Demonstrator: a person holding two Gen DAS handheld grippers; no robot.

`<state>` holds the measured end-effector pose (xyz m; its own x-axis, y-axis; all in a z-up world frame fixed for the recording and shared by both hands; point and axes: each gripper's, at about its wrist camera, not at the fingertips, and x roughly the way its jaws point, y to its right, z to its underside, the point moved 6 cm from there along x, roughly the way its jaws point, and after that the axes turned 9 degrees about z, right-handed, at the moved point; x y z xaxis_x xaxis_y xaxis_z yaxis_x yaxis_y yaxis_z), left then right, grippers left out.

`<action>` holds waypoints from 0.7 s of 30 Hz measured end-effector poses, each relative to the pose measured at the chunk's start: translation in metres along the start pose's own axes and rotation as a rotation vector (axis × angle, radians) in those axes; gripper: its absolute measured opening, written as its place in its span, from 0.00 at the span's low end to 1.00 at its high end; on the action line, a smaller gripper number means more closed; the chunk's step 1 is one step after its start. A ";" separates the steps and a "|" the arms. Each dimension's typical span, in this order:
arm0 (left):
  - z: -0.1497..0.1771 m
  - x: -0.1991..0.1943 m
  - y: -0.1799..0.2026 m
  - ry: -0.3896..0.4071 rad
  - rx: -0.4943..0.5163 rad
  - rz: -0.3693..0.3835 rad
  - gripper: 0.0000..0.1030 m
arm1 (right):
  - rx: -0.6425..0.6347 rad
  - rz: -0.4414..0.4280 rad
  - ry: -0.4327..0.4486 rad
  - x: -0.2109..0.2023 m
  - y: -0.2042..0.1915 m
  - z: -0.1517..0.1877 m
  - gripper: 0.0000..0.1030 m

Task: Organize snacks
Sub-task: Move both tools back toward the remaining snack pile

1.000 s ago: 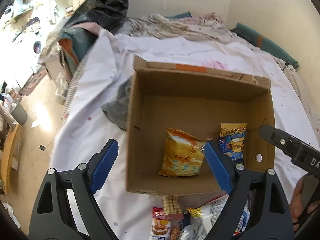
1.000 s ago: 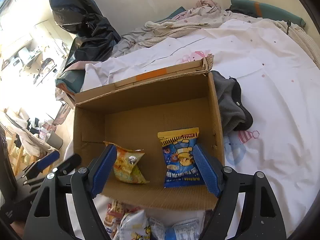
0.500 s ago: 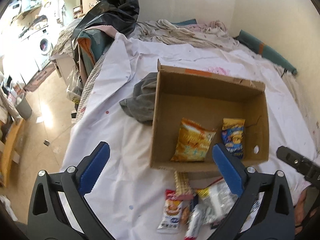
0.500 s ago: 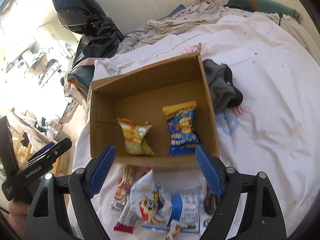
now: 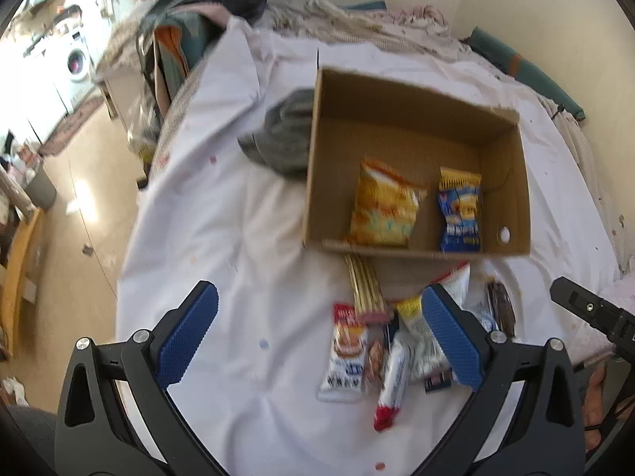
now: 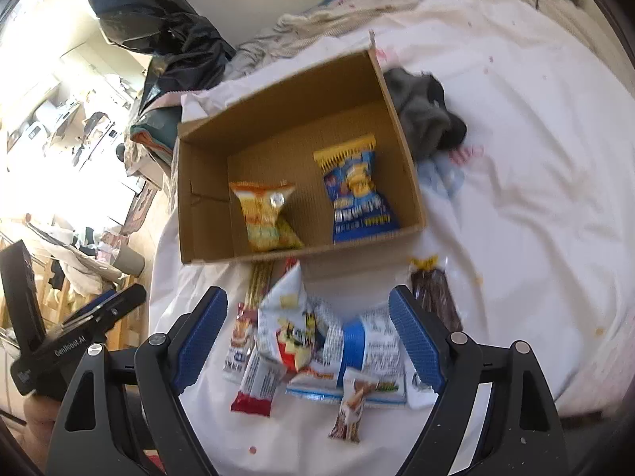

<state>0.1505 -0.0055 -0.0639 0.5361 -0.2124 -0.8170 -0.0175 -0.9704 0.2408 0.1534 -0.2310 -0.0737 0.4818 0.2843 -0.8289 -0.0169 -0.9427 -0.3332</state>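
Observation:
An open cardboard box (image 5: 512, 166) (image 6: 202, 198) lies on a white sheet. Inside it are an orange snack bag (image 5: 383, 206) (image 6: 264, 218) and a blue snack bag (image 5: 460, 208) (image 6: 357, 194). In front of the box lies a pile of loose snack packets (image 5: 381, 341) (image 6: 317, 337), with a dark packet (image 6: 434, 297) at its right end. My left gripper (image 5: 317, 325) is open and empty, above the sheet left of the pile. My right gripper (image 6: 307, 325) is open and empty, over the pile.
A grey cloth (image 5: 285, 139) (image 6: 424, 115) lies against one side of the box. Black bags and bedding (image 6: 158, 27) are piled at the far end. The bed's edge drops to the floor (image 5: 79, 206) on the left.
Both grippers have pulled back from the box toward me and stayed open. The pile of loose packets has come into full view in front of the box.

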 end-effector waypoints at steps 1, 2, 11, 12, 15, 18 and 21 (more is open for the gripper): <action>0.004 0.002 -0.001 -0.012 -0.009 -0.002 0.98 | 0.005 0.002 -0.010 0.001 0.001 0.004 0.84; 0.008 0.004 -0.002 -0.024 -0.016 -0.011 0.98 | 0.014 0.013 -0.011 0.002 0.003 0.007 0.84; 0.045 0.050 -0.017 -0.222 -0.103 -0.035 0.96 | 0.072 0.024 -0.036 0.010 0.017 0.018 0.84; 0.052 0.058 -0.016 -0.264 -0.106 -0.027 0.89 | 0.074 0.027 -0.041 0.012 0.018 0.018 0.84; 0.065 0.073 -0.008 -0.328 -0.114 0.009 0.75 | 0.083 0.026 -0.053 0.015 0.020 0.018 0.84; 0.071 0.085 -0.004 -0.351 -0.081 -0.027 0.65 | 0.091 0.020 -0.052 0.014 0.022 0.018 0.84; 0.077 0.100 -0.006 -0.389 -0.075 -0.054 0.61 | 0.095 0.014 -0.049 0.014 0.022 0.017 0.84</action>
<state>0.1387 -0.0299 -0.1872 0.1749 -0.2024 -0.9636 0.0711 -0.9735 0.2174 0.1450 -0.2452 -0.0997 0.4372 0.2815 -0.8542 -0.1071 -0.9267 -0.3602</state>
